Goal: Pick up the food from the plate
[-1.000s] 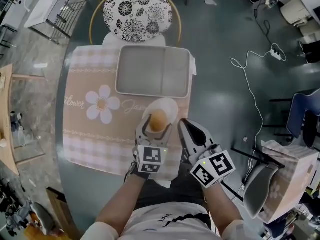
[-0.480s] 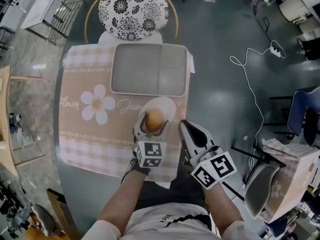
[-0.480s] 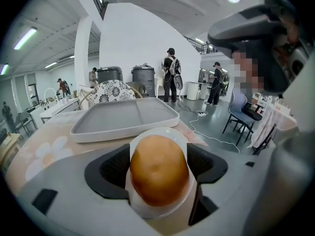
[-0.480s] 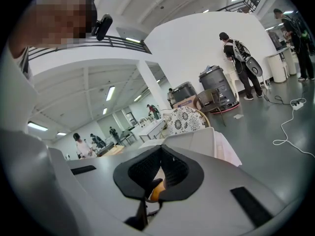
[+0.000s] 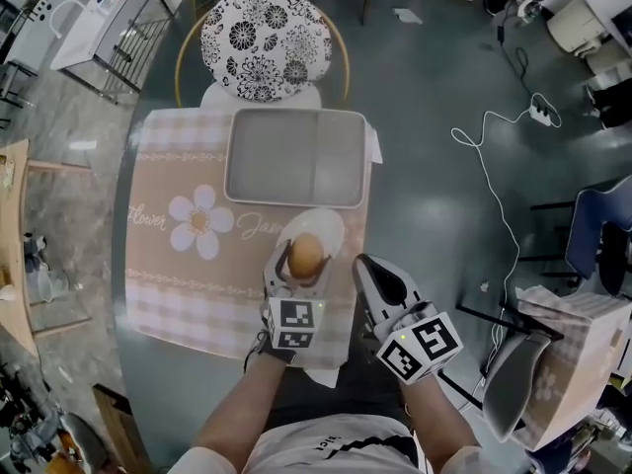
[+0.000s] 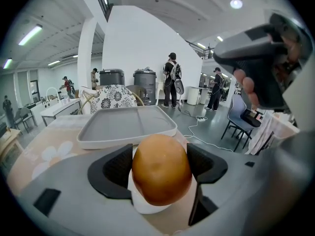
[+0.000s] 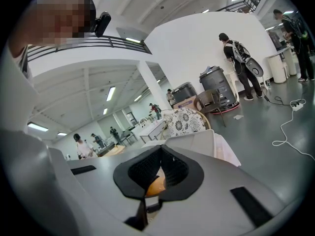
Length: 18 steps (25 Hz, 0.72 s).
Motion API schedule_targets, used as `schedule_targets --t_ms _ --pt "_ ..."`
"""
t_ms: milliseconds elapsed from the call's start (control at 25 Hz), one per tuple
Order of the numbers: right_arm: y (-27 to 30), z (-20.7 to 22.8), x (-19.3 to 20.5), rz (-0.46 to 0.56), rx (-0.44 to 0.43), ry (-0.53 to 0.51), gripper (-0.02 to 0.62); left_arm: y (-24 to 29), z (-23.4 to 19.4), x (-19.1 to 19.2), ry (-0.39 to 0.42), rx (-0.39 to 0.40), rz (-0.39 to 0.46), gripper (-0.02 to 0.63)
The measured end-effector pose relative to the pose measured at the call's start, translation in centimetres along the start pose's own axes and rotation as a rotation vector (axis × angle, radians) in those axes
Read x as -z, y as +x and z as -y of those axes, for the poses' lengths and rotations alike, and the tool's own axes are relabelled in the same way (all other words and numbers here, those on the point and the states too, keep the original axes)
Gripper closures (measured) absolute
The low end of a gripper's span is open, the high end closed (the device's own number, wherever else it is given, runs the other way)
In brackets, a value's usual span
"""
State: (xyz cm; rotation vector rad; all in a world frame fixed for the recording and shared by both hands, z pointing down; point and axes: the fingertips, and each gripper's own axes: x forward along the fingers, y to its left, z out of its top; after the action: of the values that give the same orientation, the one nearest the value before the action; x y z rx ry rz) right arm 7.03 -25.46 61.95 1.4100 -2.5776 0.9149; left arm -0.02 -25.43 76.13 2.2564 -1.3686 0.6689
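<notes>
A round golden-brown bun [image 5: 307,255] sits on a small white plate [image 5: 334,221] at the near right corner of the placemat. My left gripper [image 5: 305,257] straddles the bun with its jaws spread wide, one black pad on each side. In the left gripper view the bun [image 6: 161,168] fills the gap between the pads and rests on the plate [image 6: 147,208]. My right gripper [image 5: 367,265] hovers just right of the plate with its pads together and nothing held. Past its pads, the right gripper view [image 7: 161,173] shows a sliver of the bun [image 7: 156,186].
A grey two-part tray [image 5: 296,156] lies just beyond the plate on the pink checked placemat [image 5: 197,265] with a flower print. A chair with a black-and-white patterned cushion [image 5: 265,33] stands at the table's far side. A white cable [image 5: 494,166] runs over the floor at right.
The left gripper's jaws have widened a little around the bun, which stays on the plate. The right gripper has barely moved.
</notes>
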Motion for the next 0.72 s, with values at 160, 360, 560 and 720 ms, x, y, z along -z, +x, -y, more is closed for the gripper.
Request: schedule_targets --t_ms 160,360,560,720 --pt "-0.4 -1.5 -1.4 0.002 -0.010 -0.013 0.580 -2.6 0.4 -2.4 -0.020 0.019 0.013 0.265" --pt "-1.1 -3.7 -3.1 0.008 -0.020 -0.039 0.580 -6.4 0.5 -5.4 -0.028 0.027 0.041 0.265" --pt "-2.0 -5.7 -4.6 0.004 -0.024 -0.057 0.580 -10.1 0.6 -8.1 -0.037 0.036 0.071 0.265" --pt "-2.9 -7.2 -5.5 0.008 -0.028 -0.065 0.580 -12.9 0.8 -9.5 -0.042 0.045 0.077 0.265"
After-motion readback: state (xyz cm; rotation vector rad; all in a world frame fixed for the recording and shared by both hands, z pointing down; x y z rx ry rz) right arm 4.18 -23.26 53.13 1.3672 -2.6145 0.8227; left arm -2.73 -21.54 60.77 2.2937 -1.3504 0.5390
